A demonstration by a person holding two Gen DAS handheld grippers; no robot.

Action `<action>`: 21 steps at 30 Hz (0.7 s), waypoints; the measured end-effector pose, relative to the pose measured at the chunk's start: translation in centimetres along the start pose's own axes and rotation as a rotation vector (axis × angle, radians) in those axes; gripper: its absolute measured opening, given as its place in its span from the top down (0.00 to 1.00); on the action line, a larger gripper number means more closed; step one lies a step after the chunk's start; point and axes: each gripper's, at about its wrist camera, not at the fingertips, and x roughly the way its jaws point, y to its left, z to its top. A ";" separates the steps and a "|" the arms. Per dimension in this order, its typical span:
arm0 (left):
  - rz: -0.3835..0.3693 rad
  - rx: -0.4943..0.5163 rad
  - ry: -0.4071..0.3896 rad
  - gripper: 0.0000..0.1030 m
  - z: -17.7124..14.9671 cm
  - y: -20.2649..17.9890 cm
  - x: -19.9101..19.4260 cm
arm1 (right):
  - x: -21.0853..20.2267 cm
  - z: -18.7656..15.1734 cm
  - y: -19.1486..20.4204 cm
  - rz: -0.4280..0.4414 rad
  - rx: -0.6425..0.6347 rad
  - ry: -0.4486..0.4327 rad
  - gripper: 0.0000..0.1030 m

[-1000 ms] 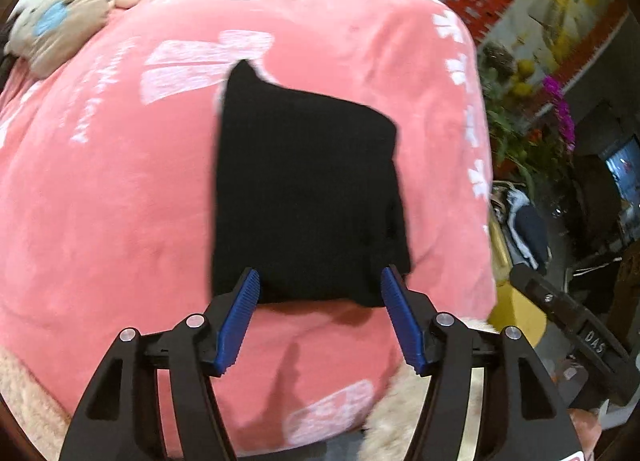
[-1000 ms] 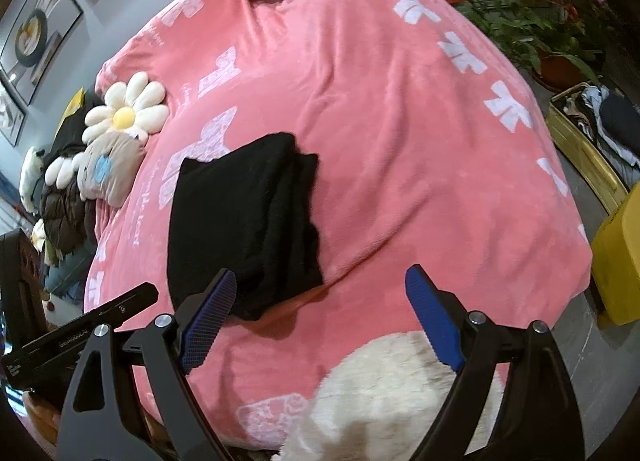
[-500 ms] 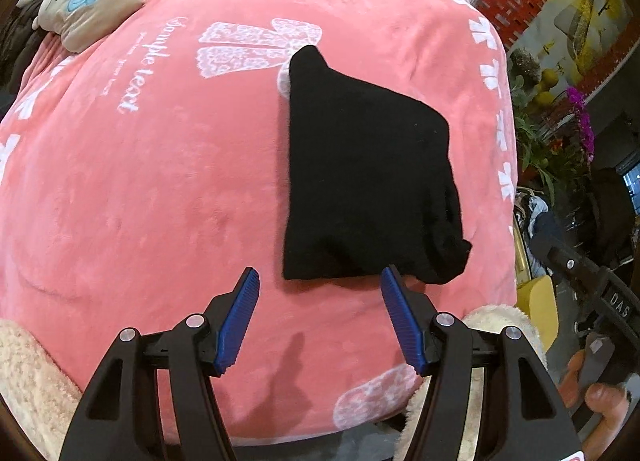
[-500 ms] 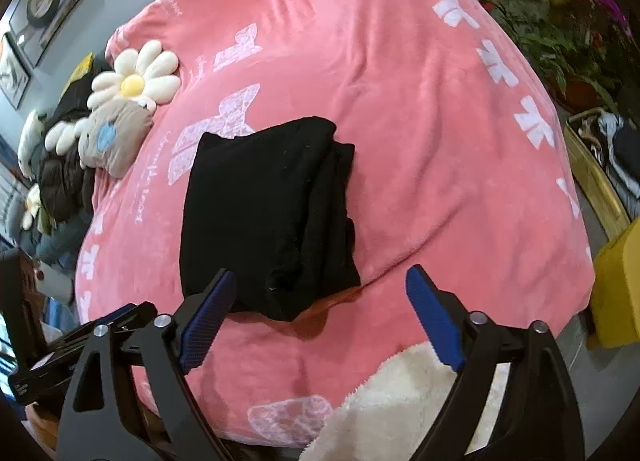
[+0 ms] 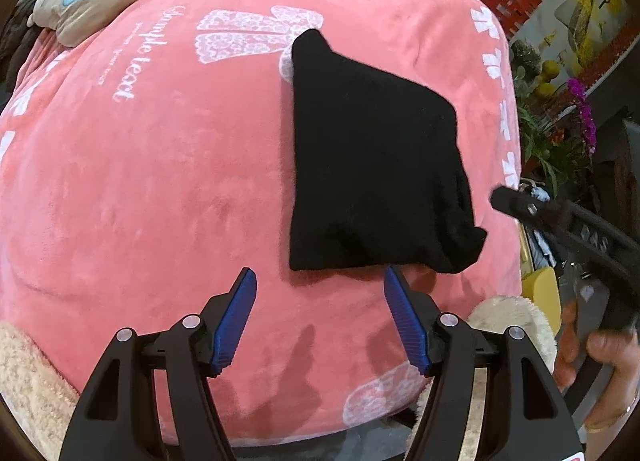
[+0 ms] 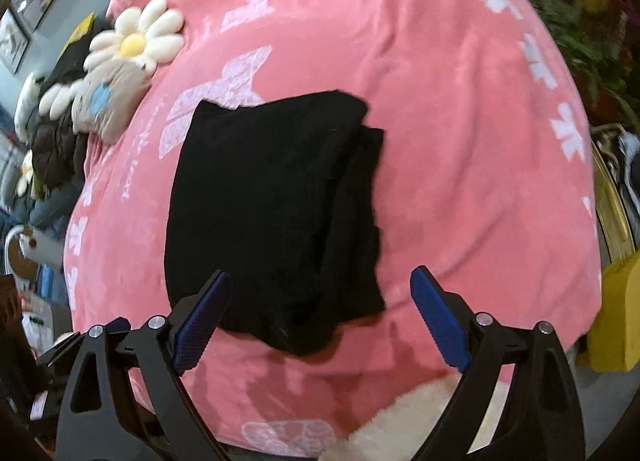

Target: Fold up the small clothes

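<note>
Both grippers have backed away from the black garment point(image 5: 372, 165), which now lies folded on the pink blanket point(image 5: 160, 181). Left gripper point(image 5: 316, 281) and right gripper point(image 6: 320, 285) stand wide and empty beside its near edge; folding looks about finished.

The left gripper point(image 5: 316, 303) is showing matte black plastic arms with triangular cut-outs, silver round screw heads at the joints, and ribbed blue pads point(image 5: 236, 319) lining the inner faces of both fingers. The right gripper point(image 6: 320, 315) is showing the same black frame, silver screws and blue ribbed pads point(image 6: 440, 319). At the right edge of the left wrist view, a bare-skinned hand point(image 5: 600, 373) is showing a thin gold bangle at the wrist.
</note>
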 end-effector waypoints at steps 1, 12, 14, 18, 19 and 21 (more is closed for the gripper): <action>0.000 -0.004 0.004 0.38 0.0 0.1 0.1 | 0.7 0.4 0.4 -0.009 -0.014 0.002 0.14; -0.004 -0.006 0.035 0.38 -0.1 0.5 1.3 | 7.0 0.8 -0.4 0.027 0.049 0.124 0.84; 0.001 0.001 0.046 0.38 0.0 0.4 1.6 | 4.7 1.8 0.6 0.073 0.022 0.068 0.86; 0.003 0.008 0.038 0.38 0.3 0.2 1.6 | 1.7 2.8 1.3 0.069 -0.055 -0.003 0.82; 0.003 0.006 0.039 0.38 0.4 0.2 1.7 | 3.2 2.4 0.6 0.032 -0.061 0.042 0.79; -0.004 -0.009 0.042 0.38 0.5 0.1 1.8 | 6.9 1.2 -0.7 -0.064 -0.082 0.181 0.65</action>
